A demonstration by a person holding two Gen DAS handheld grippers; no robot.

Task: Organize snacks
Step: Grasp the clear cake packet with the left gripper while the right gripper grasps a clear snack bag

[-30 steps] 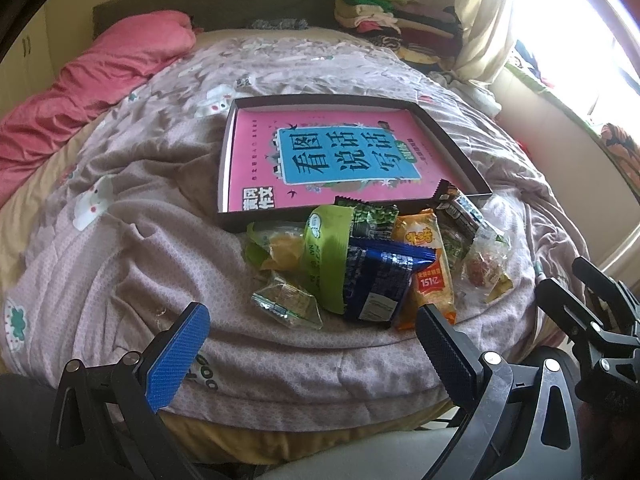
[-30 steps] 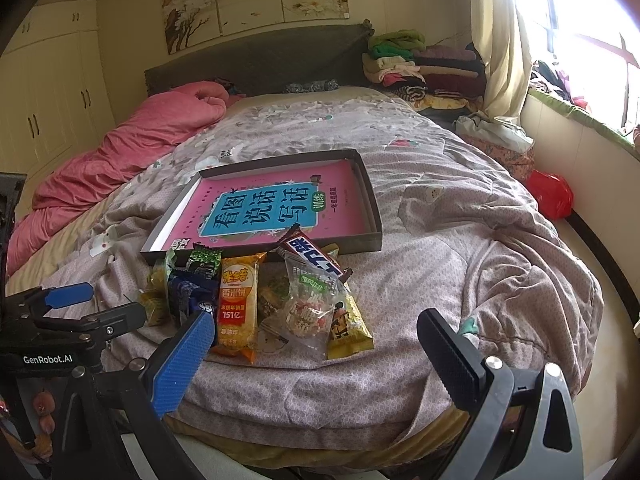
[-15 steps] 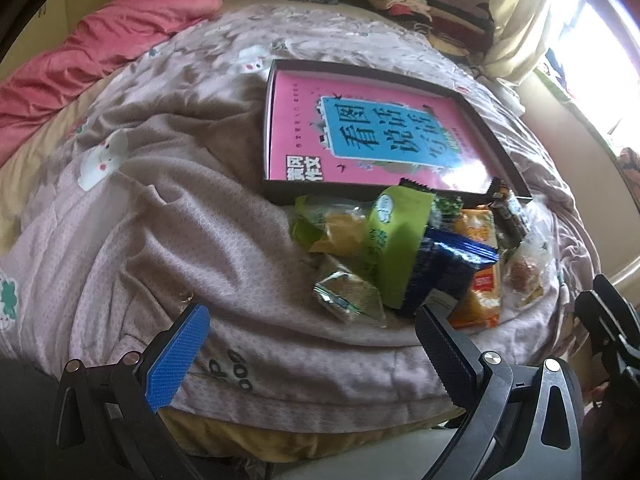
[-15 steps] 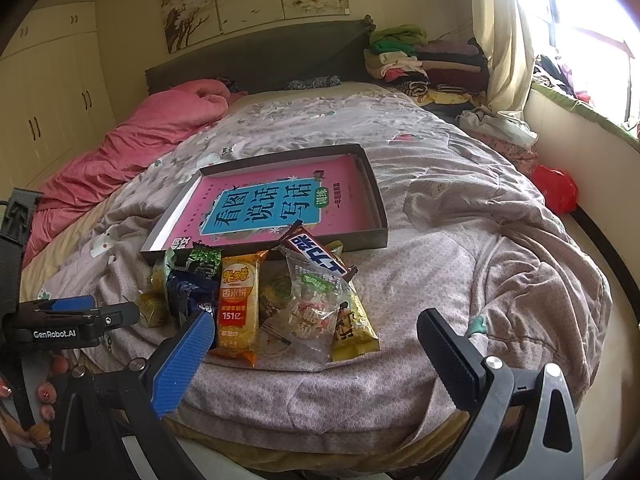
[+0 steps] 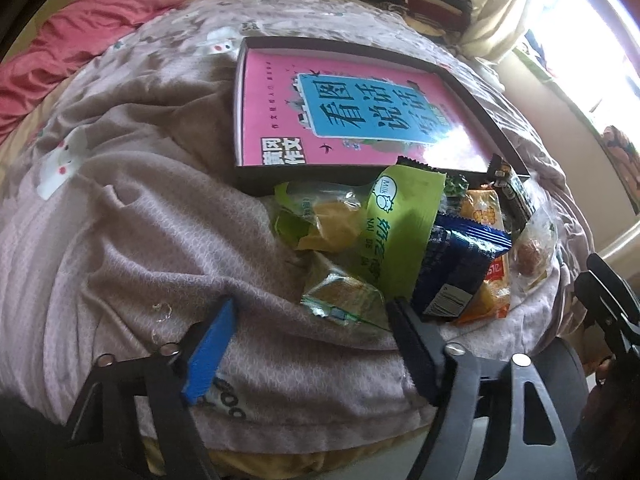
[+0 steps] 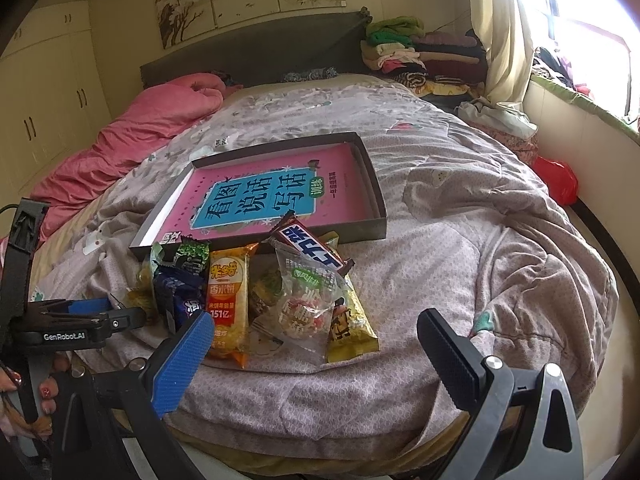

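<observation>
A heap of snack packs lies on the bedcover in front of a dark shallow tray (image 5: 256, 182) that holds a pink book (image 5: 360, 112). My left gripper (image 5: 312, 306) hangs low over the heap's near left corner. Its jaws are closing. A small clear-wrapped snack (image 5: 340, 296) lies between the tips, close to the black finger, and no pad presses on it. Behind it are a green milk pack (image 5: 400, 232) and a blue pack (image 5: 460, 268). My right gripper (image 6: 316, 318) stands open above the front of the heap, over a clear bag of sweets (image 6: 308, 304) and an orange cracker pack (image 6: 228, 296).
A chocolate bar (image 6: 312, 246) leans on the tray's front wall (image 6: 376, 200). A pink duvet (image 6: 132, 140) lies at the far left, folded clothes (image 6: 400, 52) by the headboard. The bed's edge runs just under both grippers. A red bag (image 6: 556, 178) lies on the floor at right.
My left gripper has come down and closer to the heap's left corner, and its jaws have narrowed around the small clear-wrapped snack. The right gripper has hardly moved.
</observation>
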